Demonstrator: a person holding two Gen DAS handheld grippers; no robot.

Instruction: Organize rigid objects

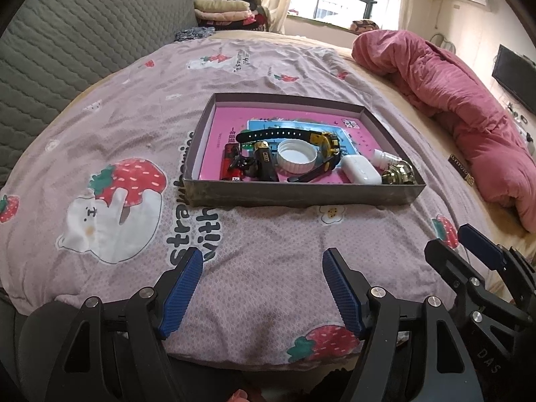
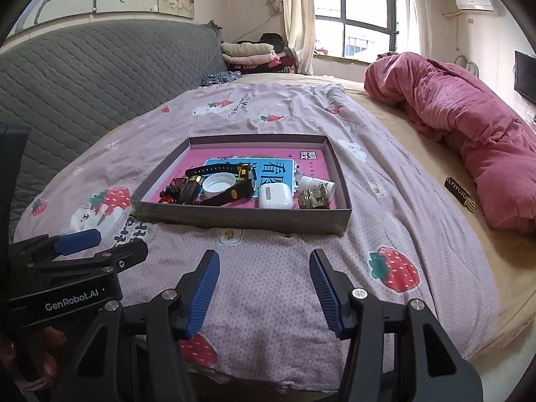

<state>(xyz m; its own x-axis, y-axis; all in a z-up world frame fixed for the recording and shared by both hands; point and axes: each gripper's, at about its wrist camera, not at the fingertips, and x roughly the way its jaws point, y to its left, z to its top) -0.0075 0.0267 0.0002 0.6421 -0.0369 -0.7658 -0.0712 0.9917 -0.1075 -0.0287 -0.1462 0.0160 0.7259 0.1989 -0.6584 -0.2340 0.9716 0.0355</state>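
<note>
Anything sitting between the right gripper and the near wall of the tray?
Nothing but bare strawberry-print bedsheet lies between the open right gripper and the tray, shown in the right wrist view.

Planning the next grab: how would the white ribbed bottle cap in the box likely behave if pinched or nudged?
The white cap is probably stiff and light: thin plastic, hollow, open side up. Its ribbed rim should grip well. It leans against the watch, so a nudge may shift or flip it; on edge it could roll.
</note>
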